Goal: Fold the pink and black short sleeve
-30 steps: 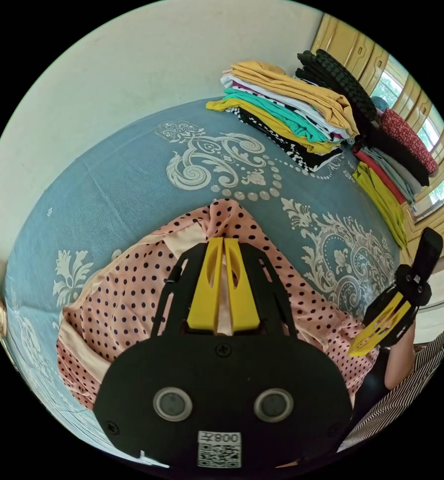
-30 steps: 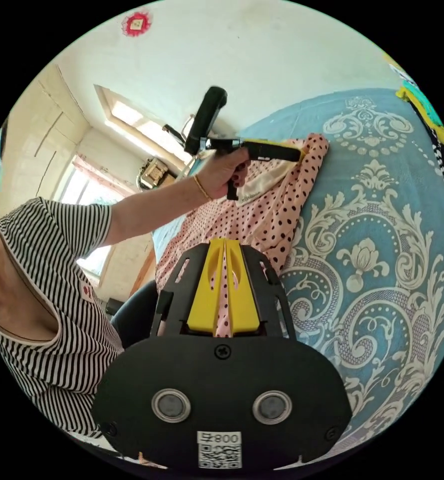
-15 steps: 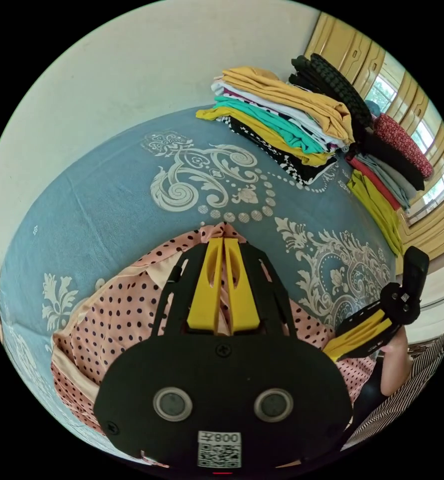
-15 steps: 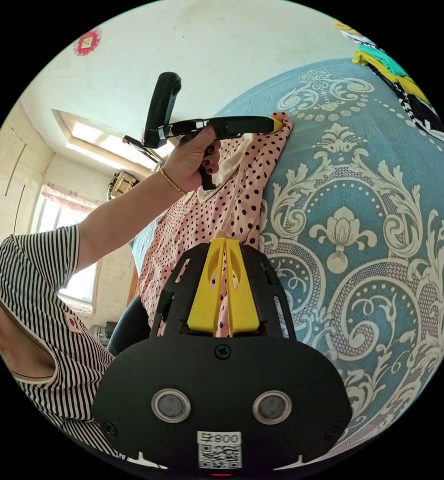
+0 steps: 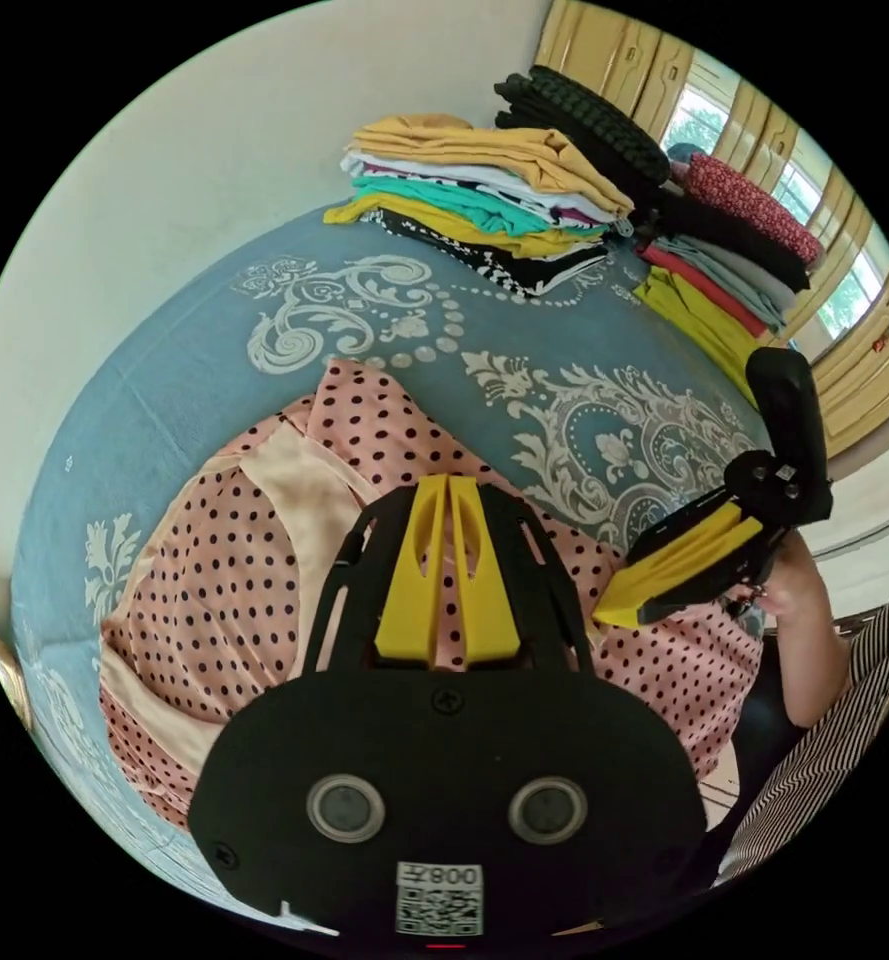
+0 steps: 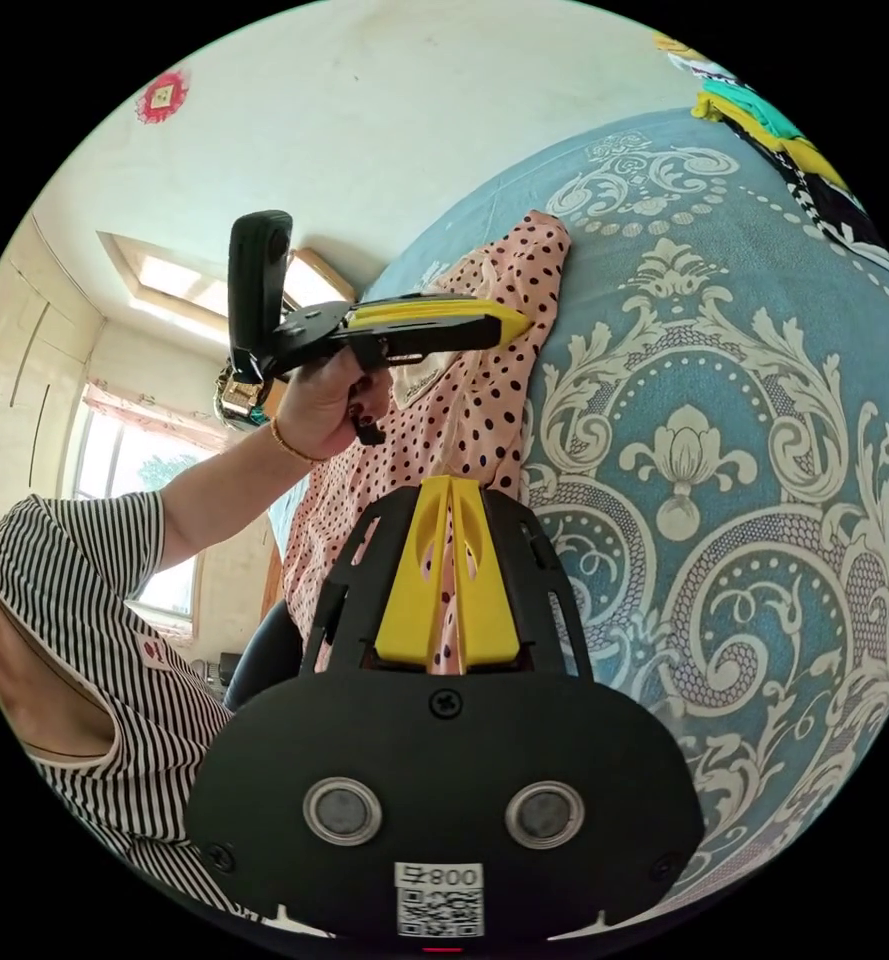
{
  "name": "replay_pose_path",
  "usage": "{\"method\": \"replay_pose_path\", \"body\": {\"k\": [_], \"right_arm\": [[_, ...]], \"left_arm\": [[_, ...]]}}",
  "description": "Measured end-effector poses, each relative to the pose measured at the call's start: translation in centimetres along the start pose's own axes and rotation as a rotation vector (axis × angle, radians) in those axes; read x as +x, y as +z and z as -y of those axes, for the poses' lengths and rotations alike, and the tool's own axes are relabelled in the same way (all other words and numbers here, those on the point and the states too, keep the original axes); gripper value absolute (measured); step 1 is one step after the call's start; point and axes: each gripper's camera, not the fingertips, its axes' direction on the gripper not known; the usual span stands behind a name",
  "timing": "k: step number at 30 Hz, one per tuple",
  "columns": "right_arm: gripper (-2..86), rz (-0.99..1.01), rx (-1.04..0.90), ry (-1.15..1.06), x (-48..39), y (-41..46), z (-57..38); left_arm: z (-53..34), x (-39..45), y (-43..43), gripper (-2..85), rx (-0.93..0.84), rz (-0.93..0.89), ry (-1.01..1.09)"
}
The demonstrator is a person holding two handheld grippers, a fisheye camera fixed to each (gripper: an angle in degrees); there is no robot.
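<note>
The short sleeve [image 5: 394,440] was pink with black dots, its lining a plain cream. The bedspread [image 5: 164,380] was blue with pale scrollwork. Both grippers had yellow jaws on black bodies. The folded pile [image 5: 474,200] showed mustard, teal, white and what looked like a black-and-white check. The person's top [image 6: 94,640] was black-and-white striped.

Bright, even daylight, windows [image 5: 774,190] glowing overexposed, a second window [image 6: 154,470] washed out, soft faint shadows on the bed cover [image 6: 724,460], sharp focus, strong fisheye bending at the rims, black corners around each round picture
</note>
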Motion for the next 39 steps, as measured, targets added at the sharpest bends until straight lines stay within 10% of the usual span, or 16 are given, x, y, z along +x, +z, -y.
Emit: {"method": "replay_pose_path", "body": {"k": [19, 26, 39], "right_arm": [[0.1, -0.054, 0.027, 0.022, -6.6, -0.9, 4.0], [0.8, -0.092, 0.153, -0.087, -14.1, -2.5, 5.3], [5.5, -0.122, -0.212, -0.525, -38.3, 17.4, 26.0]], "left_arm": [[-15.8, -0.7, -0.5, 0.3, 0.112, -0.131, -0.098], [-34.7, -5.6, -5.8, 1.3, 0.181, 0.001, -0.483], [-59.4, -14.0, -6.0, 8.1, 0.283, -0.025, -1.024]]}}
